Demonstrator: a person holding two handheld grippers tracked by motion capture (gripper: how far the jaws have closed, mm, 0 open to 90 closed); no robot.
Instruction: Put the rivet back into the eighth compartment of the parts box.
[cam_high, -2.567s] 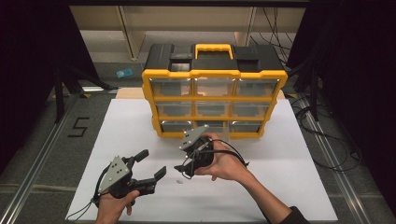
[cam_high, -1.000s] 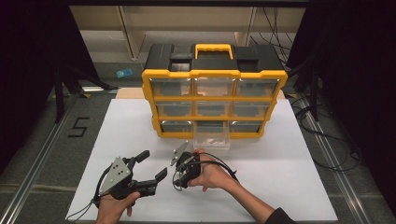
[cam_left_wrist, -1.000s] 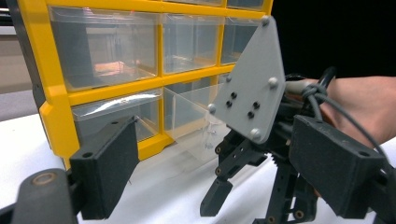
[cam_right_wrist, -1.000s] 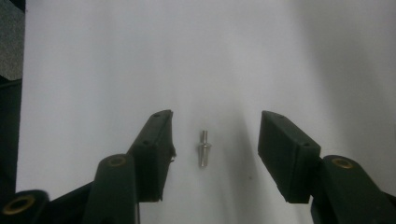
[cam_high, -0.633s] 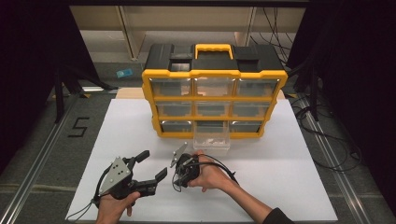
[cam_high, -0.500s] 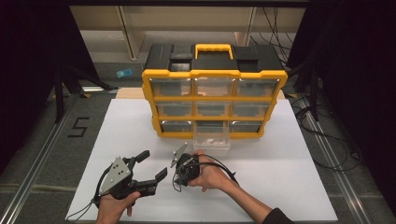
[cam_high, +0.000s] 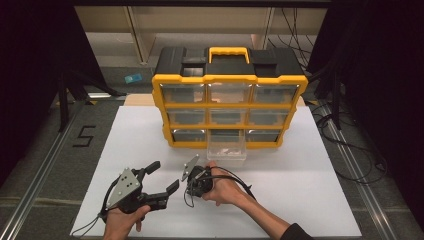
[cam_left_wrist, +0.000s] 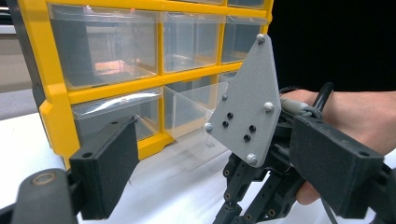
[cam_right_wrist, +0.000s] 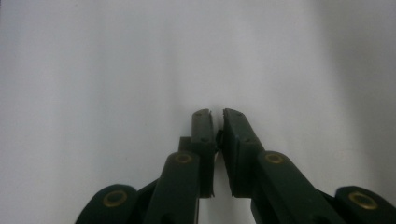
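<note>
Two grippers: my left gripper (cam_high: 159, 177) has jaws apart on nothing; my right gripper (cam_right_wrist: 216, 116) has just been closing, jaws now together, nothing visible between them.
Drawer: clear drawer (cam_high: 226, 148) pulled out of yellow organizer (cam_high: 162, 110), ahead of my right jaws.
Handling: I judge it light, stiff, slick, crackable.
Hold: front lip.

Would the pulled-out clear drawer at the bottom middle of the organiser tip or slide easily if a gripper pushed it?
The clear drawer looks thin-walled and nearly empty, so probably light. It overhangs the yellow organiser, so a downward push might tilt it; an inward push likely slides it home.
</note>
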